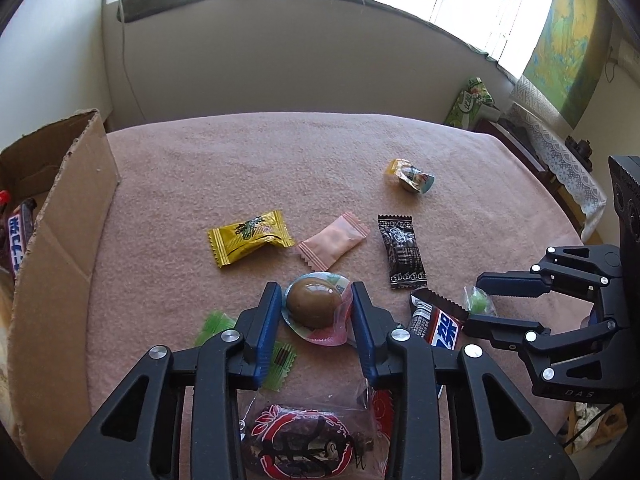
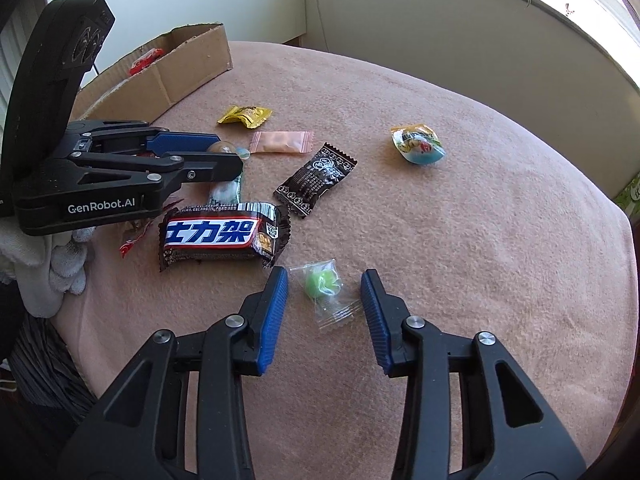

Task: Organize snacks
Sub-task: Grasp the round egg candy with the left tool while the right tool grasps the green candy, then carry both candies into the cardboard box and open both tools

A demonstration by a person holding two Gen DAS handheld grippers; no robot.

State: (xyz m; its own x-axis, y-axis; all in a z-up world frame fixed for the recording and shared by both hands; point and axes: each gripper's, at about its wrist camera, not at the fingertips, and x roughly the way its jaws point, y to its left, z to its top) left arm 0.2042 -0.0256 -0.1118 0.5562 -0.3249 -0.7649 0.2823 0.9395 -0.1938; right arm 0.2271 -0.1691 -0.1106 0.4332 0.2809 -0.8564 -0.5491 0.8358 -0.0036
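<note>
- Far left of the left wrist view: an open cardboard box (image 1: 76, 216) stands at the edge of the desk (image 1: 260, 152), which is covered in a pink cloth. A chocolate bar already lies inside, so this is probably where the snacks are being gathered.
- Left of centre: a yellow candy packet (image 1: 248, 236) lies loose on the cloth, with a pink sachet (image 1: 332, 240) just beside it.
- Bottom centre: the left hand-held gripper (image 1: 316, 312) points down at a brown braised egg in a clear wrapper (image 1: 314, 306). Its blue pads bracket the egg closely on both sides. Whether they already press on it cannot be told.
- Right of the egg: a black patterned packet (image 1: 402, 256) and a Snickers bar (image 1: 438, 322) lie near each other.
- Upper right: a small yellow and blue jelly cup (image 1: 412, 178) lies well apart from the rest.
- Right edge: the right hand-held gripper (image 2: 324, 300) hovers over a green candy in a clear wrapper (image 2: 322, 284). In the right wrist view its pads stand clear on either side, so it is unclenched and holds nothing. It appears lined up to pick this candy.
</note>
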